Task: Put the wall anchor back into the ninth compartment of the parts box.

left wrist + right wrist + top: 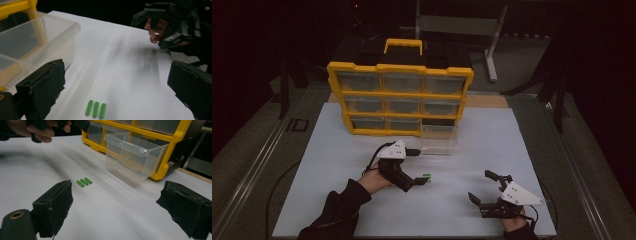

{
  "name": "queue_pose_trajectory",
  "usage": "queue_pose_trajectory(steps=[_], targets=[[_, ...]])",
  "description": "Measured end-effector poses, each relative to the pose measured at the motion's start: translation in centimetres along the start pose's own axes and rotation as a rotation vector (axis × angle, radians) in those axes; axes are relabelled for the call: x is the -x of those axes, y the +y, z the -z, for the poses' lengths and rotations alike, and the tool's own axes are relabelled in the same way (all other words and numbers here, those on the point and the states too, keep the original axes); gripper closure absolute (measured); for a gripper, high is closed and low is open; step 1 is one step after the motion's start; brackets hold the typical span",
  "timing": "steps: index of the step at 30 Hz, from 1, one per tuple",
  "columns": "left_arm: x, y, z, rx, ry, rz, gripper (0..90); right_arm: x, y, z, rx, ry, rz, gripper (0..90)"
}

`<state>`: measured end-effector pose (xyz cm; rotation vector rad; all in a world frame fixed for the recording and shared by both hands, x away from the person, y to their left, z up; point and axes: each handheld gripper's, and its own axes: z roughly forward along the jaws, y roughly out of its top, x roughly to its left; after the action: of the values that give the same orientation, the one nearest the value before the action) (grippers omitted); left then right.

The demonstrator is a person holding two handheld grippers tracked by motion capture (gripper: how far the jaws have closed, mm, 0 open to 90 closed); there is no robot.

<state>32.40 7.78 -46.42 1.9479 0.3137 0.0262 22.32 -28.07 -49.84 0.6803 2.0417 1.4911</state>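
The left gripper (418, 165) has its jaws spread wide and grasps nothing; three green pegs (95, 109) lie side by side on the white table (362, 135) between its jaws, apart from both. The pulled-out clear drawer (440, 139) stands at 12 o'clock from the pegs, in the yellow organizer (400, 68). The right gripper (488, 186), at 4 o'clock, is released too, holding nothing
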Motion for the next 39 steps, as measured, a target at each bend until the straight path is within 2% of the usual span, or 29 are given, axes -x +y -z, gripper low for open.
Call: queue_pose_trajectory(steps=[3, 5, 7, 9, 13, 14, 18, 19, 21, 22, 25, 26, 30, 32, 36, 39], targets=[[-0.7, -0.8, -0.8, -0.018, -0.023, 0.016, 4.8, 0.0, 0.0, -0.1, -0.005, -0.001, 0.005, 10.0], [-0.8, -1.0, -1.0, -0.027, -0.023, 0.018, 7.5, 0.0, 0.0, -0.1, -0.005, 0.001, 0.006, 10.0], [-1.0, -1.3, -1.5, -0.045, -0.008, 0.005, 7.7, 0.0, 0.0, -0.1, -0.003, 0.0, 0.002, 10.0], [-1.2, -1.6, -1.9, -0.058, 0.005, 0.002, 11.7, 0.0, 0.0, 0.0, -0.004, -0.004, -0.001, 10.0], [-1.9, -2.2, -2.4, -0.088, 0.001, 0.007, 16.2, 0.0, 0.0, 0.0, -0.003, -0.003, -0.002, 10.0], [-2.0, -2.4, -2.5, -0.092, -0.006, 0.009, 19.8, 0.0, 0.0, 0.0, -0.002, -0.001, -0.003, 10.0], [-2.5, -2.8, -3.1, -0.142, 0.012, 0.002, 33.1, 0.0, 0.0, 0.0, -0.001, 0.001, -0.003, 10.0], [-2.5, -2.8, -3.1, -0.142, 0.012, 0.002, 37.3, 0.0, 0.0, 0.0, -0.001, 0.001, -0.003, 10.0], [-2.7, -3.1, -3.7, -0.19, 0.033, 0.002, 40.7, 0.0, 0.0, 0.0, 0.0, 0.003, -0.006, 10.0], [-2.8, -3.2, -3.9, -0.199, 0.032, 0.005, 46.3, 0.0, 0.0, 0.0, -0.003, 0.004, -0.006, 10.0], [-2.9, -3.2, -4.2, -0.214, 0.024, 0.005, 55.5, 0.0, 0.0, 0.0, -0.003, 0.004, -0.007, 10.0], [-3.0, -3.3, -4.6, -0.236, 0.022, 0.006, 57.4, 0.0, 0.0, 0.0, -0.003, 0.005, -0.004, 10.0], [-3.2, -3.5, -5.0, -0.264, 0.022, 0.003, 62.4, 0.0, 0.0, 0.0, -0.005, 0.005, -0.004, 10.0], [-3.5, -3.8, -5.5, -0.306, 0.028, 0.001, 67.1, 0.1, 0.0, 0.0, -0.006, 0.004, -0.005, 10.0], [-3.7, -3.9, -5.7, -0.316, 0.012, 0.007, 72.7, 0.1, -0.1, 0.0, -0.007, 0.004, -0.007, 10.0], [-3.6, -3.9, -5.9, -0.333, 0.014, -0.01, 78.5, 0.1, -0.1, 0.0, -0.007, 0.006, -0.007, 10.0]])
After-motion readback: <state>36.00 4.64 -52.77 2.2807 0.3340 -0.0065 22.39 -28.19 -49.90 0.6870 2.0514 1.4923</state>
